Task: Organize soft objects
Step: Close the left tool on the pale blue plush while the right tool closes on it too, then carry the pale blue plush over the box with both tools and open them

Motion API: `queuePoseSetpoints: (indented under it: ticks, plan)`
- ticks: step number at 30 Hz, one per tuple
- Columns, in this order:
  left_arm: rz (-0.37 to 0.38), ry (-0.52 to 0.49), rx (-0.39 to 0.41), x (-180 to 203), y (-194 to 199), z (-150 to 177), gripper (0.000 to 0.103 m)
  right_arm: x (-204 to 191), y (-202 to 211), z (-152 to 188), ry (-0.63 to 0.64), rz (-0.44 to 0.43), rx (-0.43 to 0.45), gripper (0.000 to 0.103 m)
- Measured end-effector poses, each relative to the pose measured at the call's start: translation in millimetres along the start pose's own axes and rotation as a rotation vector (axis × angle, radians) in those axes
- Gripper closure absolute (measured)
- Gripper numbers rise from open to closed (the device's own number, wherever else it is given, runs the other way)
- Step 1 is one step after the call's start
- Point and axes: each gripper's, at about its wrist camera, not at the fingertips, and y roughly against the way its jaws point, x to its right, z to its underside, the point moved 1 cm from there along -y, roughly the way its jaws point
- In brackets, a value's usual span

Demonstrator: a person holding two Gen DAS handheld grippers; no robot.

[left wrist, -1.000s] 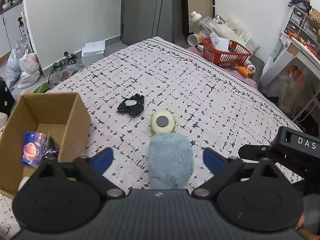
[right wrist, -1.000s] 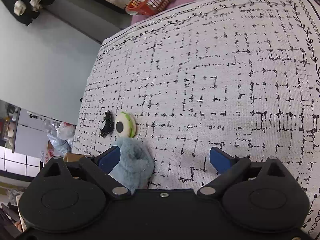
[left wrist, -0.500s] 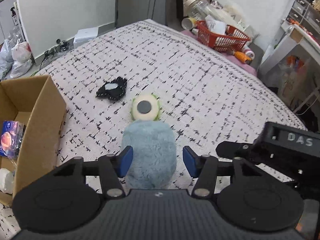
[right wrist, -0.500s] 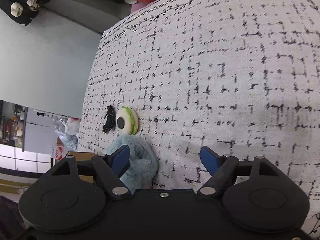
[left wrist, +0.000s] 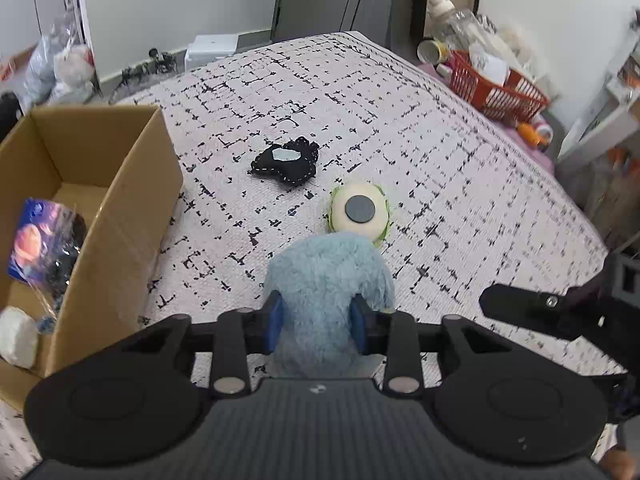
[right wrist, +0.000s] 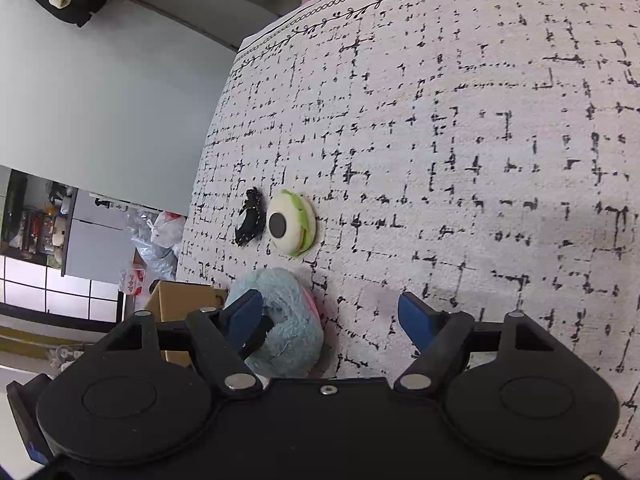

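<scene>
Left gripper (left wrist: 316, 326) has just been closing and now pinches the blue plush (left wrist: 328, 280) at lower centre of its view; right gripper (right wrist: 330, 316) has narrowed a little, jaws apart over bare bedspread (right wrist: 480, 160). Box (left wrist: 100, 184) at left already holds a few items; plush, black pouch (left wrist: 286, 162) and round toy (left wrist: 360, 214) remain outside. Plush's long axis runs away from the camera, far end toward the round toy.

Left hand-held gripper (left wrist: 316, 326): jaws just closing, blue pads now pressed into sides of fluffy blue plush (left wrist: 326, 280) on patterned bed cover (left wrist: 440, 152). Just beyond plush: round cream-green toy (left wrist: 360, 214); black stitched soft piece (left wrist: 286, 162) farther. Open cardboard box (left wrist: 116, 216) at left. Right hand-held gripper (left wrist: 560, 312) at right edge.
</scene>
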Motion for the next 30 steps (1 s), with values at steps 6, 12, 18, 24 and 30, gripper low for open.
queuePoseSetpoints:
  ticks: [6,12,18,24,30]
  plan:
    - [0.065,0.048,0.005,-13,7,-2,0.077,-15,-11,6,0.057,-0.014,-0.024,0.038]
    - [0.148,0.08,-0.009,-19,17,-4,0.077,-25,-15,12,0.088,-0.019,-0.04,0.049]
    - [0.235,0.115,-0.005,-24,32,-7,0.077,-36,-14,15,0.089,-0.025,-0.033,0.068]
    - [0.257,0.134,0.022,-33,52,-10,0.077,-57,-5,24,0.153,-0.059,0.001,0.084]
    - [0.248,0.158,0.057,-50,75,-15,0.077,-85,4,37,0.216,-0.069,0.02,0.085]
